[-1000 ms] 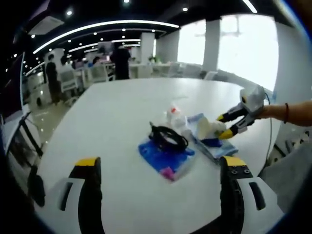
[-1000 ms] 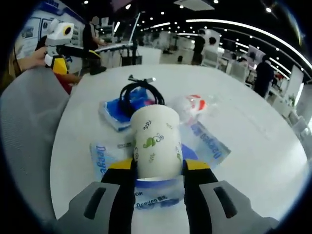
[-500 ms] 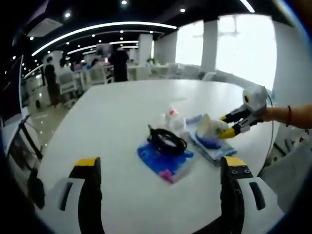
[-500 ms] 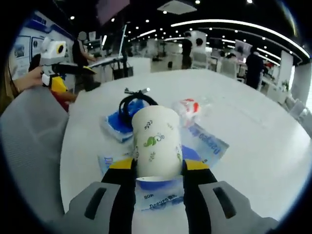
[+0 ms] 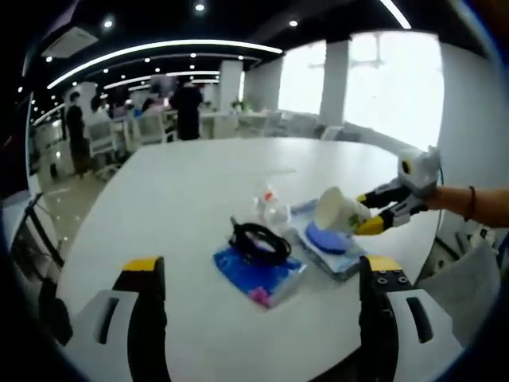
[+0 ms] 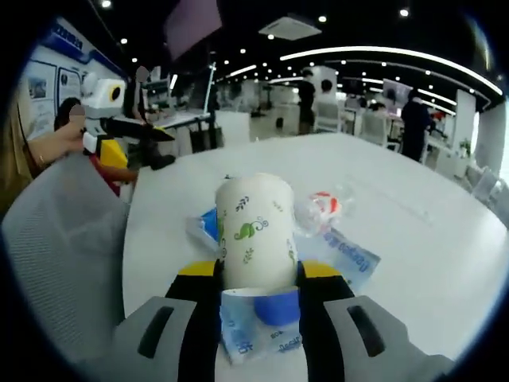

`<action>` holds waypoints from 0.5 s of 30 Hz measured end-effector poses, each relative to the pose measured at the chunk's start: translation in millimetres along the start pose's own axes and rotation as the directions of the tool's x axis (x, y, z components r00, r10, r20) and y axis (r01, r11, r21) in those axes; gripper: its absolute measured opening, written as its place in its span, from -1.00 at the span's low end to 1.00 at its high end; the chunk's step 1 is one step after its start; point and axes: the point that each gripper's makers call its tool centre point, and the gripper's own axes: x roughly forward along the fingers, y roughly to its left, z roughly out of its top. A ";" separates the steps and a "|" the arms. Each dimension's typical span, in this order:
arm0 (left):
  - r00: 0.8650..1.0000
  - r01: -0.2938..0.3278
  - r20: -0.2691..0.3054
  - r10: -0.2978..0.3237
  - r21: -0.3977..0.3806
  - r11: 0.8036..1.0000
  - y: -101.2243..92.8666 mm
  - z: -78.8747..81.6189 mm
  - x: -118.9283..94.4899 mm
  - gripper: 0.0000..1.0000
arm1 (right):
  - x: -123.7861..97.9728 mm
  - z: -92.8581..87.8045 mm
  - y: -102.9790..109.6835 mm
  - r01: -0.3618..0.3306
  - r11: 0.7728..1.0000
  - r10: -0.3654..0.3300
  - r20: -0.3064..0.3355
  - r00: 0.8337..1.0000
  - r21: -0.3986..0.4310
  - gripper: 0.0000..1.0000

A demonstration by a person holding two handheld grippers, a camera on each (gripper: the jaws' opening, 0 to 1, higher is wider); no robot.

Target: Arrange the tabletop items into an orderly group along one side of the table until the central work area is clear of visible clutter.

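Note:
A white paper cup (image 6: pixel 254 231) with a green leaf print is gripped between the jaws of my right gripper (image 6: pixel 256 272). In the left gripper view the cup (image 5: pixel 340 215) hangs tilted above a round blue disc (image 5: pixel 322 237) and a blue-and-white tissue pack (image 5: pixel 342 261), with the right gripper (image 5: pixel 375 216) coming in from the right. A black cable coil (image 5: pixel 258 241) lies on a blue packet (image 5: pixel 262 278). Behind it is a clear bag (image 5: pixel 270 203) with red and white contents. My left gripper (image 5: pixel 261 267) is open over the table's near edge, holding nothing.
The round white table (image 5: pixel 175 175) stretches bare beyond the cluster. A person's grey clothing (image 6: pixel 64 239) fills the left of the right gripper view, with the left gripper (image 6: pixel 127 131) above it. People and chairs (image 5: pixel 187 103) stand past the far edge.
The right gripper has lifted the cup off the tissue pack and tipped it, uncovering the blue disc. The left gripper stays open.

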 end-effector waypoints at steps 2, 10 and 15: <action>1.000 0.012 0.007 -0.012 0.005 1.000 -3.4 4.1 -2.3 0.97 | -1.6 7.3 4.1 0.002 1.000 -0.002 0.021 1.000 0.000 -0.25; 0.997 0.077 0.009 -0.077 -0.001 0.997 -22.4 13.7 -8.2 0.92 | -3.7 39.9 32.8 -0.023 1.000 0.025 0.121 0.992 -0.017 -0.25; 0.989 0.145 0.036 -0.143 -0.047 0.988 -38.9 22.4 -11.8 0.88 | -5.7 54.4 49.0 -0.038 0.999 0.042 0.168 0.985 -0.027 -0.25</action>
